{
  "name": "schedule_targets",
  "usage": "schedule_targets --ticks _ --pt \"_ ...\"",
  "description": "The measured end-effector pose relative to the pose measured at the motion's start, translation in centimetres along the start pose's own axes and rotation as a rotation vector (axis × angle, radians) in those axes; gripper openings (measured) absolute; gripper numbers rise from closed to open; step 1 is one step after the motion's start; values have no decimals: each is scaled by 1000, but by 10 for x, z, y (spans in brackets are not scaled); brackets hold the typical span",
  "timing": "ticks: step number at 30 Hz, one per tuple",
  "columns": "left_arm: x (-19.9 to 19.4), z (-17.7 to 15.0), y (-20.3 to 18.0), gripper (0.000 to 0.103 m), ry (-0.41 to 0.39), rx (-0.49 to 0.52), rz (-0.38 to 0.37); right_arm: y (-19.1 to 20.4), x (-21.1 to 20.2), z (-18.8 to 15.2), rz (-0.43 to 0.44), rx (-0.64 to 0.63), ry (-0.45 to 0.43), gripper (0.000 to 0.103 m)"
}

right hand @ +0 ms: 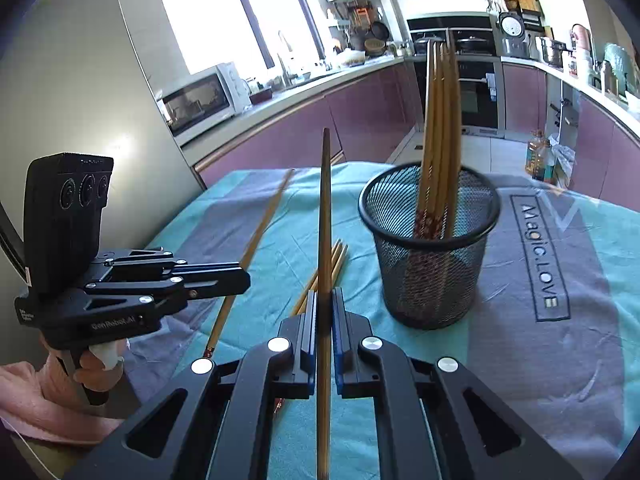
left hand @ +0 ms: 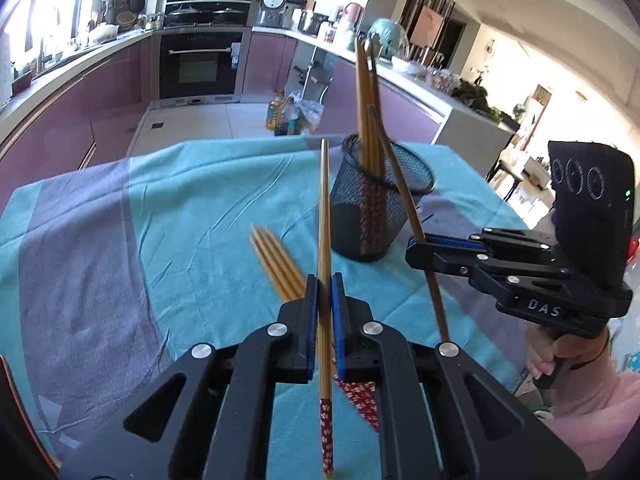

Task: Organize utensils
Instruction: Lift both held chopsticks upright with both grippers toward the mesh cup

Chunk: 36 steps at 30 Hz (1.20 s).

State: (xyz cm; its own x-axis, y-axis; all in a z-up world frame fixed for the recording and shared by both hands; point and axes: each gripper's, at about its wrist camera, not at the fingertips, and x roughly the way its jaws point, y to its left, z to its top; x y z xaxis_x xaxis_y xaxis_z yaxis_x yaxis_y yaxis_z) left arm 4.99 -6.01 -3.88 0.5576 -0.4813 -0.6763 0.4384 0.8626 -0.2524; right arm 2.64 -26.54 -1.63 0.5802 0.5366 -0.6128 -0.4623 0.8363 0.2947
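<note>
Left gripper (left hand: 325, 280) clenches one chopstick (left hand: 325, 216) near its patterned end, shaft pointing away; mesh cup (left hand: 376, 208) stands ahead to its right, loose chopsticks (left hand: 276, 264) lying on teal cloth (left hand: 160, 200); right gripper (right hand: 325, 300) grips another chopstick (right hand: 324, 216), probably nearer the cup (right hand: 430, 248); kitchen counters behind.

"Magic.LOVE" runs in dark outlined letters inside a thin rectangular frame on the grey band of the tablecloth (right hand: 552, 248), toward the table's right edge, just beside the black mesh cup (right hand: 430, 276); a larger outlined letter, only partly legible, sits above it on the same band; "DAS" stands in pale raised letters on the black body of the right gripper (left hand: 418, 246), seen from the left wrist view; "GenRobot.AI" is printed in small white type on the side of the left gripper (right hand: 240, 278); a small white label beside it is too blurred to read.
</note>
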Motion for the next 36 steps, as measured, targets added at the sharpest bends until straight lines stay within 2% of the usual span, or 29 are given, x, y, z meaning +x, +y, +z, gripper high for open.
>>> schedule_targets --ticks 16,36 --pt "-48 32 -9 7 -127 8 -94 -16 -44 23 11 26 -147 6" --pt "-68 96 -29 7 -276 46 -151 -17 -80 71 -43 -40 -274 6"
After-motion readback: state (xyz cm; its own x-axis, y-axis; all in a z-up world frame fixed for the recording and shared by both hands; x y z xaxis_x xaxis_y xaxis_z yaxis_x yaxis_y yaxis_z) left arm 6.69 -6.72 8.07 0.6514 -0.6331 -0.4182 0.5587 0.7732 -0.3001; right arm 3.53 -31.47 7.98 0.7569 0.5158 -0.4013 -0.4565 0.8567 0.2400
